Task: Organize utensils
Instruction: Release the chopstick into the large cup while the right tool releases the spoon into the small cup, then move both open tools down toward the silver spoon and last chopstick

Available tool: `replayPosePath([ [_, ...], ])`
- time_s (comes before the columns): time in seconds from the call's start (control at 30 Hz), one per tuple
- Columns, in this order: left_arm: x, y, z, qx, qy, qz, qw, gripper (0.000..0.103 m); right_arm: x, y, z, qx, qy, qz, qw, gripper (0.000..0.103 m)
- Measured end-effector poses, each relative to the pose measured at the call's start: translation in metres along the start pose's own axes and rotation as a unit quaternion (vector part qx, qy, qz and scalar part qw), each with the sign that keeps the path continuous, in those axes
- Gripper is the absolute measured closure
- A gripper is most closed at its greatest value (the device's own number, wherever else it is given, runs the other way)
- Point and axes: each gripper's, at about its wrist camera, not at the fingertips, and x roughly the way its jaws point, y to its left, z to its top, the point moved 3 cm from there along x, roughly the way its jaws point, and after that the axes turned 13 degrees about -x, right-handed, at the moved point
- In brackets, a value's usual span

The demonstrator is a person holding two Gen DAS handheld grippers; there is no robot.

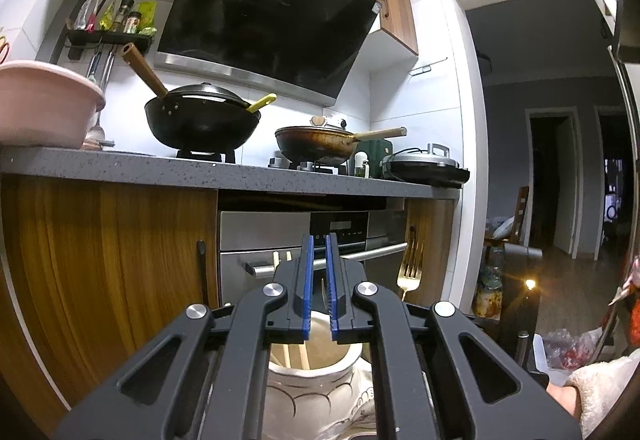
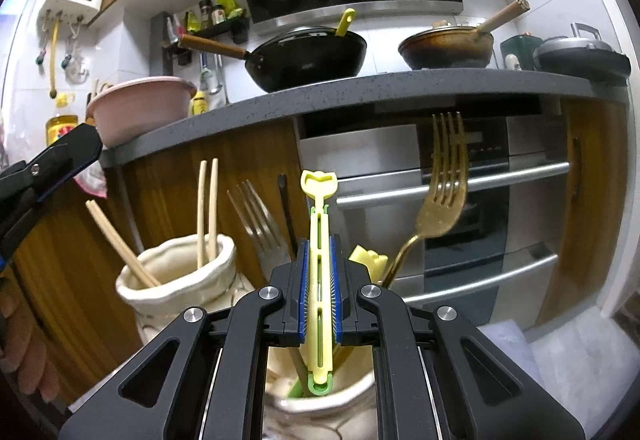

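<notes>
My right gripper (image 2: 319,260) is shut on a yellow and green plastic utensil (image 2: 319,240), held upright over the mouth of a cream ceramic holder (image 2: 288,406). That holder also has a gold fork (image 2: 442,196), a silver fork (image 2: 256,224), a dark handle and a yellow piece. A second cream holder (image 2: 176,280) to the left holds wooden chopsticks (image 2: 208,208). My left gripper (image 1: 319,256) is nearly shut with a narrow gap and nothing in it, above that holder (image 1: 312,372) with chopsticks (image 1: 298,356). The gold fork (image 1: 409,272) stands to its right.
A grey counter (image 1: 240,170) carries a black wok (image 1: 202,120), a brown pan (image 1: 316,146), a pink basin (image 1: 44,104) and a lidded grill pan (image 1: 424,166). A steel oven (image 2: 460,208) and wooden cabinet doors (image 1: 100,252) stand close ahead. A doorway (image 1: 552,176) opens right.
</notes>
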Motion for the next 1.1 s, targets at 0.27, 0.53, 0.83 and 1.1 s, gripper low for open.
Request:
replayPosePath([
  [0.27,-0.010,0.001,-0.012,0.003,0.022,0.014,0.9996,0.097,-0.019,0.005,0.000,-0.009,0.011,0.002,1.000,0.093],
  [0.53,-0.011,-0.002,-0.028,0.012,0.058,0.032,0.9977,0.096,-0.020,0.010,-0.006,-0.018,0.051,0.006,0.999,0.091],
  [0.83,-0.022,-0.006,-0.040,0.011,0.081,0.044,0.9957,0.087,-0.052,0.000,0.003,0.004,0.046,0.003,0.999,0.056],
  [1.1,-0.035,-0.010,-0.050,-0.003,0.104,0.055,0.9930,0.058,-0.095,0.000,0.003,0.000,0.054,0.003,0.999,0.032],
])
